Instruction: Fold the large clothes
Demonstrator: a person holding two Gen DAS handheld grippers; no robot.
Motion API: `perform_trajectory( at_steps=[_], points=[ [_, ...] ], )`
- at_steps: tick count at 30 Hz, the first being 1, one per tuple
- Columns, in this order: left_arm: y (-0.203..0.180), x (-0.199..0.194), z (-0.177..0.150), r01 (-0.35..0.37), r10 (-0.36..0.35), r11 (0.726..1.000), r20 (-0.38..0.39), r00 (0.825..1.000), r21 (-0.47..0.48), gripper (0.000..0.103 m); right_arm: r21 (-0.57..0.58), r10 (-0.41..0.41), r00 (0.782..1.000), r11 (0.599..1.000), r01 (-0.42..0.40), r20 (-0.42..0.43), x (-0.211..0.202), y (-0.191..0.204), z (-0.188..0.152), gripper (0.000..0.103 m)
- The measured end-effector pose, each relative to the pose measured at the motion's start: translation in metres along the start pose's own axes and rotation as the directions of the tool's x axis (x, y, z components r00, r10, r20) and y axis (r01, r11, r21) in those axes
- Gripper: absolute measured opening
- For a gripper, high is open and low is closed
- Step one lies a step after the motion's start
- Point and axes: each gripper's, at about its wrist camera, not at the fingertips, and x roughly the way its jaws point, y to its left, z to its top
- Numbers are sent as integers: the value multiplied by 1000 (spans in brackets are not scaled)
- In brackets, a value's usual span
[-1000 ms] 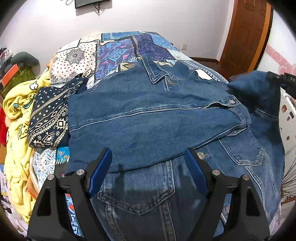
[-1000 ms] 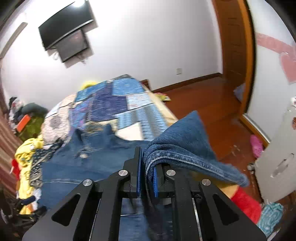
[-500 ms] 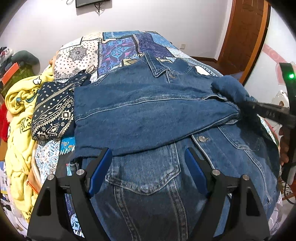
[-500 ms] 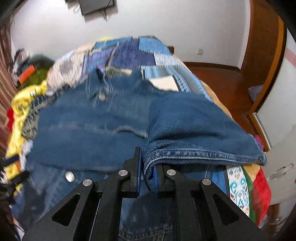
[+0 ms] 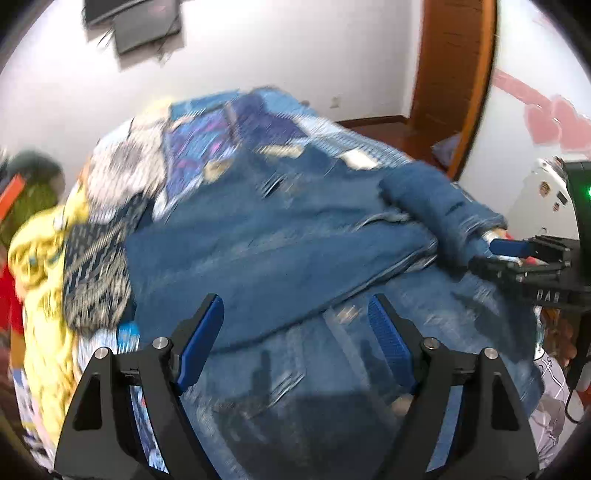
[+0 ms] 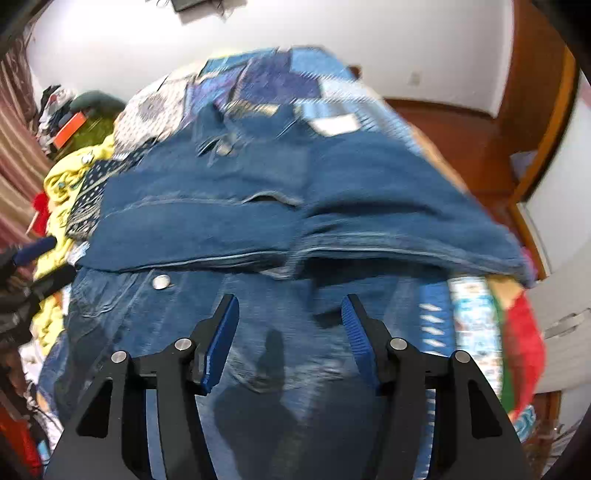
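R gripper (image 6: 290, 339) jaws opening, nothing between; L gripper (image 5: 295, 334) wide apart over denim jacket (image 5: 280, 254).

Premises are a bedroom in a private home. A bed (image 6: 436, 147) under a patchwork quilt (image 5: 207, 147) fills the room, with a wall-mounted television (image 5: 136, 22) on the white wall beyond it, a varnished wooden door (image 5: 454, 74) with matching skirting, and a wooden floor (image 6: 454, 129). Loose clothing is heaped along the bed's side, including a yellow garment (image 5: 40, 258), with a denim jacket (image 6: 221, 221) spread across the quilt.
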Motion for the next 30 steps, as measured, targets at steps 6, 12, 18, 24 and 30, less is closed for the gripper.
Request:
perform_trajectory(
  at_steps=[6, 12, 18, 24, 30],
  points=[
    [-63, 12, 50, 83, -87, 989, 25, 996, 119, 88, 132, -77, 994, 989, 67, 74, -27, -61, -1, 61],
    [-133, 57, 69, 60, -55, 949, -27, 998, 308, 88, 236, -134, 990, 964, 118, 54, -23, -106, -12, 65],
    [-183, 94, 65, 82, -64, 865, -53, 997, 496, 88, 237, -121, 993, 964, 117, 0, -5, -118, -24, 65],
    [-219, 125, 64, 143, -92, 789, -116, 989, 598, 72, 238, -105, 994, 965, 110, -33, 3, -126, -36, 65],
    [-228, 145, 69, 138, -80, 773, -120, 990, 620, 27, 250, -82, 996, 964, 89, -37, 2, -128, -38, 66]
  ],
)
